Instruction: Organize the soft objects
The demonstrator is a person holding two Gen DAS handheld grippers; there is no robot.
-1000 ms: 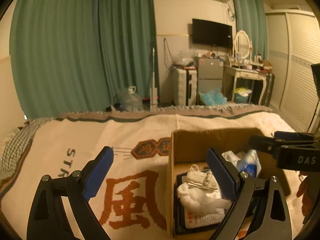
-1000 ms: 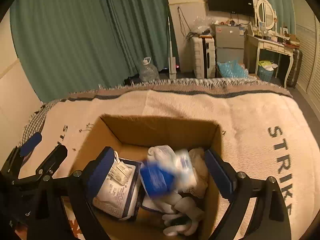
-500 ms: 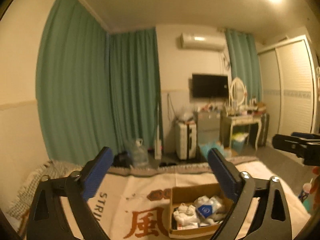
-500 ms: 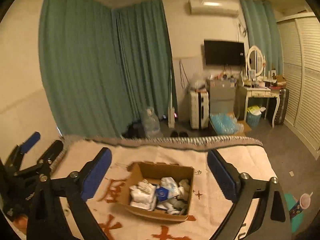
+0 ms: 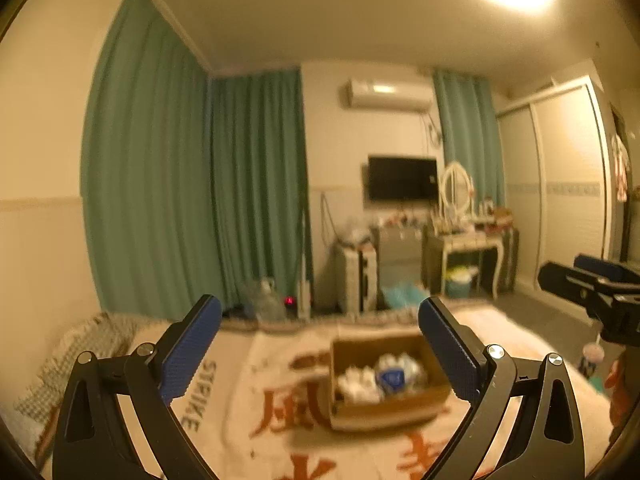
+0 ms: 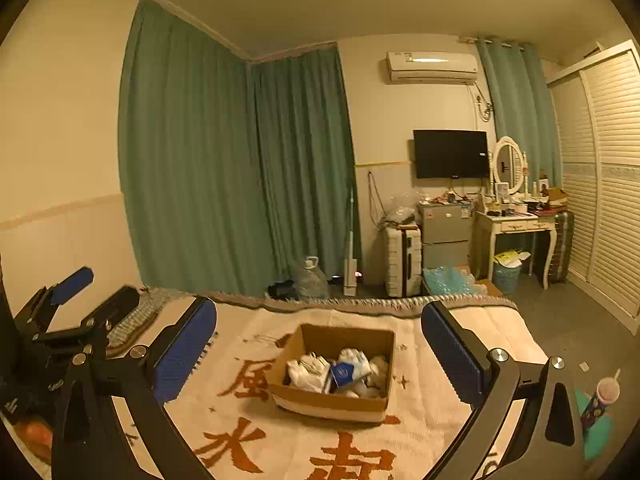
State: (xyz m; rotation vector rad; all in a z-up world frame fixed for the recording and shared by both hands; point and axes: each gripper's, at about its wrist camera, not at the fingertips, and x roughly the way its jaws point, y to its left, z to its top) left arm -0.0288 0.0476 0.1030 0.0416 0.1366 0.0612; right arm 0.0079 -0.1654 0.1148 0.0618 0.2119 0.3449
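A brown cardboard box (image 6: 320,402) sits on the cream bed blanket (image 6: 424,428) and holds several white soft items (image 6: 308,372) and a blue-and-white pack (image 6: 346,370). The box also shows, blurred, in the left wrist view (image 5: 384,410). My left gripper (image 5: 320,344) is open and empty, held high and back from the box. My right gripper (image 6: 320,348) is open and empty, also well above and back from the box. The right gripper shows at the right edge of the left wrist view (image 5: 592,284); the left gripper shows at the left edge of the right wrist view (image 6: 68,312).
Green curtains (image 6: 240,168) hang behind the bed. A suitcase (image 6: 402,262), a small fridge (image 6: 444,236), a dressing table (image 6: 516,232) and a wall TV (image 6: 450,154) stand at the back. A cup (image 6: 600,398) stands on a teal stool by the bed's right side.
Both grippers have pulled up and far back from the box, which now looks small and distant. The blue-and-white pack lies in the box. Both grippers stay open.
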